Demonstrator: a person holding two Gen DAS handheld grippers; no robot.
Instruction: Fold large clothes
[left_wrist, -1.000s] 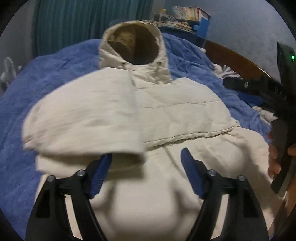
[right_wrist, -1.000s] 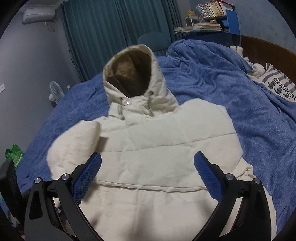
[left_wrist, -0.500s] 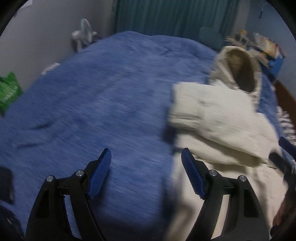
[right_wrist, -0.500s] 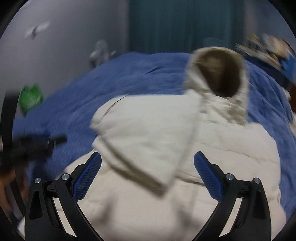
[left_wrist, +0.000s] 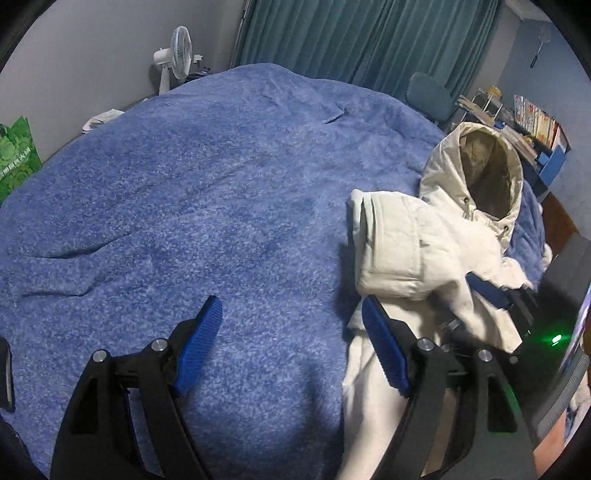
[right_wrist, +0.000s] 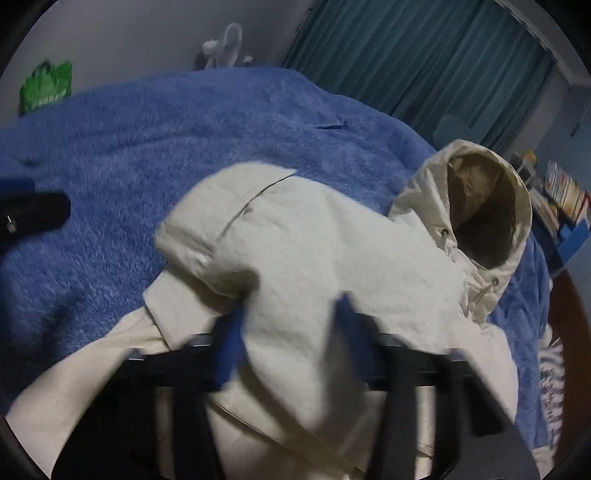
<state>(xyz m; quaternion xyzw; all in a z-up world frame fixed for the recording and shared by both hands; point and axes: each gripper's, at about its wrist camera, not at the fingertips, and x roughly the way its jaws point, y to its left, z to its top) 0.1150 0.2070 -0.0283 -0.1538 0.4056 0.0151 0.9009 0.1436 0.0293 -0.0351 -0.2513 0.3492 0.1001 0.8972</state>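
The right gripper (right_wrist: 291, 343) pinches the sleeve (right_wrist: 295, 266) of the jacket (left_wrist: 436, 236); that puffy fabric may slip free. The left gripper (left_wrist: 291, 347) hangs spread over the blanket (left_wrist: 184, 184), holding nothing.

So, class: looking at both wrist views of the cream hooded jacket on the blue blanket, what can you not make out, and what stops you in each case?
- Right gripper: its fingers are motion-blurred and the jacket bulges between them, so a firm grip cannot be confirmed.
- Jacket hem: cut off by the bottom edge in the right wrist view.
- Jacket's far side: hidden by the right gripper in the left wrist view.
- Books: too small to read.
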